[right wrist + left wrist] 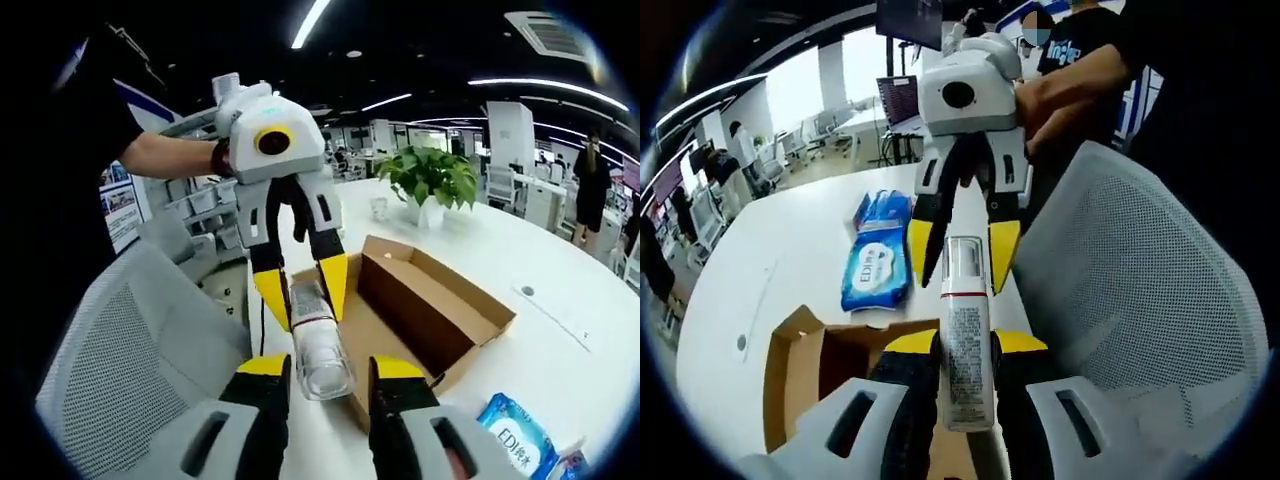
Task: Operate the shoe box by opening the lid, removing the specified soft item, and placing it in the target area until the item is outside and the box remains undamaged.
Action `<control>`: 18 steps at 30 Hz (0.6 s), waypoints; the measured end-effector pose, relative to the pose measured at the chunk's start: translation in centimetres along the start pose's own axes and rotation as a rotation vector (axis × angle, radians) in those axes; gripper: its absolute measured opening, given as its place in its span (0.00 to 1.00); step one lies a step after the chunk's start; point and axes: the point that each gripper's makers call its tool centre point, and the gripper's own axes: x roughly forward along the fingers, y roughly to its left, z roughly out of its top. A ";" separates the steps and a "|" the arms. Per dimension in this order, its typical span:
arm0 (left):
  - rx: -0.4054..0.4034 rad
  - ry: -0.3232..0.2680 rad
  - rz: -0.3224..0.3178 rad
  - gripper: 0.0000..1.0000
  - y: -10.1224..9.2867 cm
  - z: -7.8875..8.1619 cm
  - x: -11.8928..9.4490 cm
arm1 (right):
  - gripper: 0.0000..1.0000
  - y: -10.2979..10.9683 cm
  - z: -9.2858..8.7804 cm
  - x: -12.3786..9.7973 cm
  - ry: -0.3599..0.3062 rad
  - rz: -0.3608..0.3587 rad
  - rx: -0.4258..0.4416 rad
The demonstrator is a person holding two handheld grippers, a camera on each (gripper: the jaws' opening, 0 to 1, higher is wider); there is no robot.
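The place is an open-plan office. Long ceiling light strips [312, 22] and a ceiling air vent [556, 34] hang over rows of desks with monitors [897, 98] and office chairs [800, 140]. A white mesh chair [1140, 270] stands at the edge of a large white table [560, 260], and a potted plant [430, 180] sits on its far side.

The left gripper [965, 345] and right gripper [325, 368] face each other, each one's yellow-tipped fingers [912, 342] closed on opposite ends of 1 bottle [966, 345].

White bottle [967, 345], blue wipes pack [877, 262], brown box [425, 310], white table [790, 270].
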 end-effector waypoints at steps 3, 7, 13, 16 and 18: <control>-0.008 -0.013 -0.021 0.19 -0.3 0.3 -0.1 | 0.19 0.9 0.4 -0.2 -0.019 0.045 -0.001; -0.028 -0.028 -0.063 0.19 -0.9 0.5 -0.2 | 0.18 1.4 0.5 -0.5 -0.022 0.066 0.012; -0.046 -0.028 -0.071 0.20 -0.9 0.3 0.3 | 0.17 1.7 0.6 -0.5 -0.030 0.056 0.036; -0.054 -0.023 -0.067 0.21 -0.8 0.2 0.6 | 0.16 1.6 0.4 -0.6 -0.034 0.056 0.057; -0.057 -0.024 -0.064 0.21 -0.7 0.2 0.7 | 0.16 1.5 0.4 -0.7 -0.042 0.054 0.076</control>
